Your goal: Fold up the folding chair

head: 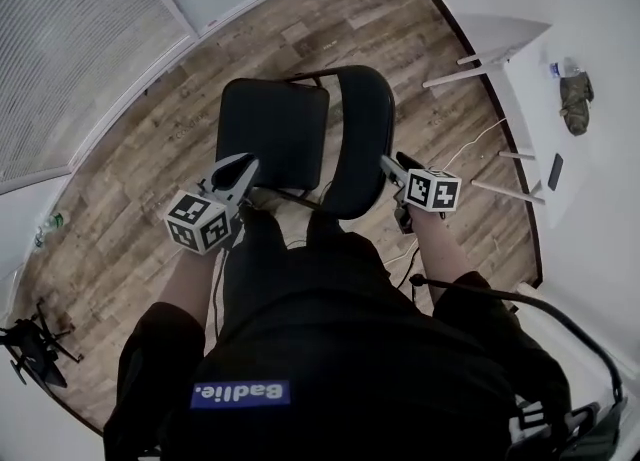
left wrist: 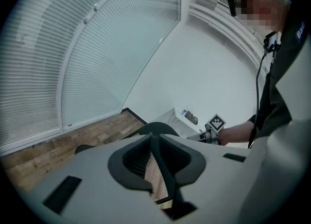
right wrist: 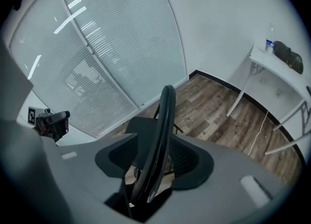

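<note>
Chair [head: 300, 129] stands unfolded on plank floor [head: 150, 149], just ahead of the person.

Right claw [head: 388, 163] is released: jaws apart, backrest [head: 360, 139] rim between them, pads not pressing. Left claw [head: 243, 167] is clenched and empty, at the seat's [head: 272, 134] near-left corner.

Risks:
- The rim is rounded and slightly glossy, so it likely slips out if pushed before clamping.
- A closed tip could skid off the smooth seat.
- Thin tube frame on slick planks, so the chair may slide or tip.

Seat is matte black, squarish with rounded corners. Backrest is a curved panel.

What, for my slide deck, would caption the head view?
From above: left hand-held gripper at the open folding chair's seat, right hand-held gripper straddling its backrest.
</note>
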